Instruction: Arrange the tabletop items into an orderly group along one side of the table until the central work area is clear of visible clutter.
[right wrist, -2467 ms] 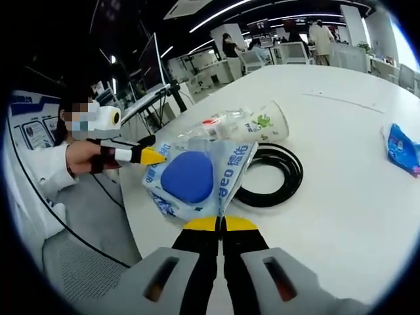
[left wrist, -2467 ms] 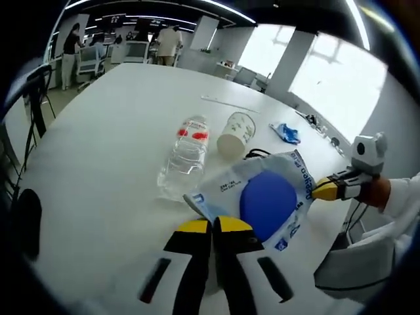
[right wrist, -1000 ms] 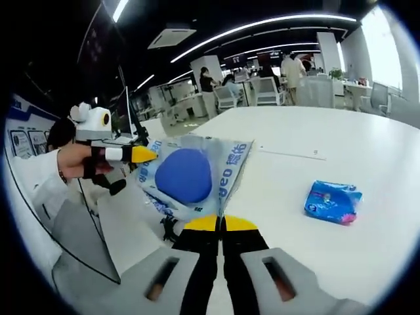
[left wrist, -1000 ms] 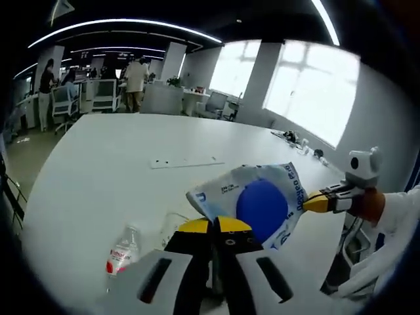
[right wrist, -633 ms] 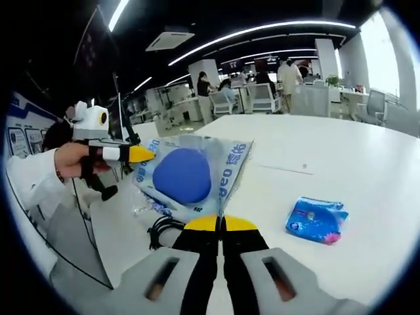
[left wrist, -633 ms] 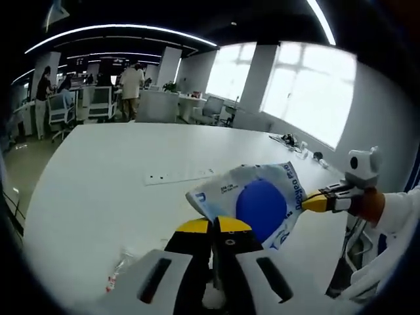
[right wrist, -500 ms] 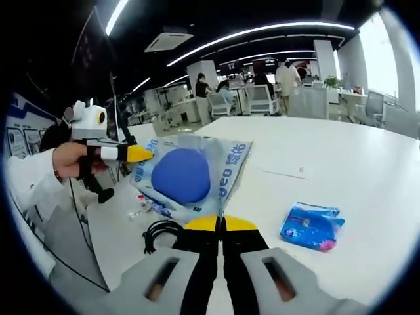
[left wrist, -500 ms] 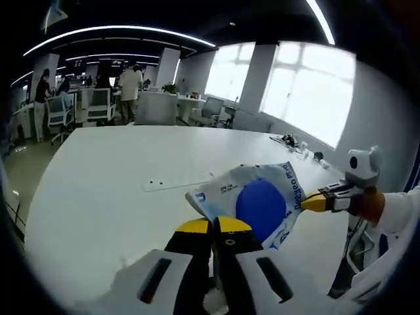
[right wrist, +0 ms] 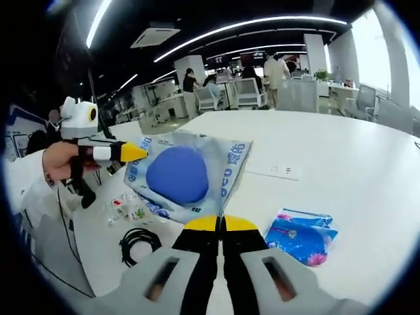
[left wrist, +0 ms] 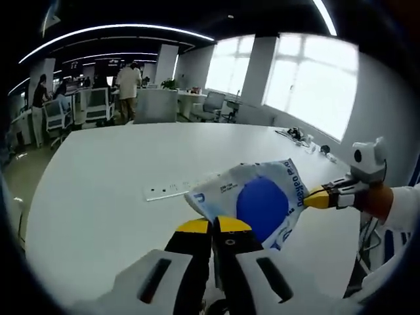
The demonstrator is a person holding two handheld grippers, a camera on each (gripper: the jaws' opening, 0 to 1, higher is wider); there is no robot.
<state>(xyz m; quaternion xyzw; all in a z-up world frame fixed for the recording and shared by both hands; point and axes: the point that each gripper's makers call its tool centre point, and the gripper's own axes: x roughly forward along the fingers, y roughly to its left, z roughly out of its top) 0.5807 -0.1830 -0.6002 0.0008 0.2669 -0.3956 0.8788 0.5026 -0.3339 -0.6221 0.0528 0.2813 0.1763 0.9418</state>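
Hanging in the air above the table (left wrist: 98, 197), the packet (left wrist: 259, 200) is stretched between both tools. It is a pale, crinkly plastic bag with blue print and a round dark-blue thing inside. The left gripper (left wrist: 211, 226) has its yellow-tipped jaws closed together on one edge of the packet. The right gripper (right wrist: 220, 224), seen in its own view, has its jaws closed on the opposite edge.

By the look of it the packet is light and soft. The film sags and wrinkles around the round filling, so it will likely flop if one side is let go. The plastic may be slippery, so a pinch on the flat sealed border, well clear of the bulge, seems the safest hold. Nothing suggests it is fragile, though a hard tug from both sides could tear the seam.

The left gripper view looks across the wide bare tabletop toward bright windows, with a thin white strip (left wrist: 172, 188) lying flat near the table's middle. It also takes in the other tool from the right, its yellow tip touching the packet's far edge.

The right gripper view looks the opposite way, toward desks and people at the back of the room. It takes in things below the packet: a small blue pouch (right wrist: 302, 237) lying on the table, a coiled black cable (right wrist: 138, 244) near the table's edge, and what seems to be a clear bottle (right wrist: 125, 207) just beyond the cable, partly hidden.
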